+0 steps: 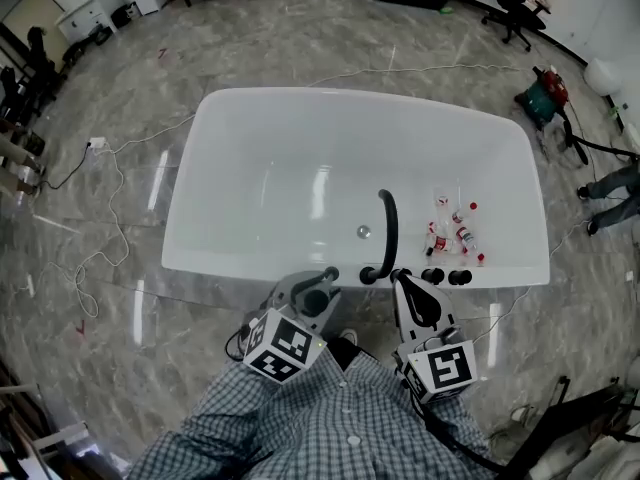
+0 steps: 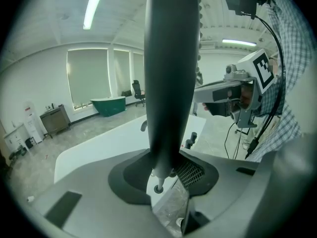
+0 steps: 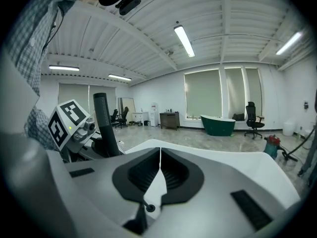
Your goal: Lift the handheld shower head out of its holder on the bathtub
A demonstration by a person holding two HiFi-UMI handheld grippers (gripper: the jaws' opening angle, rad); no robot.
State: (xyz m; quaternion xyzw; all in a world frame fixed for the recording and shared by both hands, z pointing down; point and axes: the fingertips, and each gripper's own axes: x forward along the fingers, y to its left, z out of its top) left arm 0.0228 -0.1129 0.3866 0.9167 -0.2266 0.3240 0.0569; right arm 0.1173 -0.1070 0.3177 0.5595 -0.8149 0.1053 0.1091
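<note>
Left hand-held gripper (image 2: pixel 166 170): clamped narrowly on the shower head (image 2: pixel 171 73); both dark pads press against its black handle.
Shower head: stands upright through the left jaws, just outside the near rim of the bathtub (image 1: pixel 250 168). Its thin lower end shows below the pads. I cannot tell whether it touches a holder.
Right hand-held gripper (image 3: pixel 159 157): jaws fully together, with nothing between them. It is held just beside the left one and points at the tub's near rim.
Marker cubes: one on each hand-held gripper, close to the person's checked shirt (image 1: pixel 330 428).
Faucet (image 1: pixel 387 230): a black curved spout rising from the near rim, between the two hand-held grippers and just beyond them.
Knobs (image 1: pixel 433 276): two black ones on the rim, right of the faucet and just ahead of the right hand-held gripper.
Bottles (image 1: pixel 455 230): a small cluster with red caps lying inside the tub at its right end.
Drain (image 1: pixel 364 232): a round metal fitting on the tub's inner wall, left of the faucet.
Floor (image 1: pixel 120 348): grey marble tiles, with white cables (image 1: pixel 110 198) trailing left of the tub.
Office chair (image 1: pixel 515 8): black, well beyond the tub.
</note>
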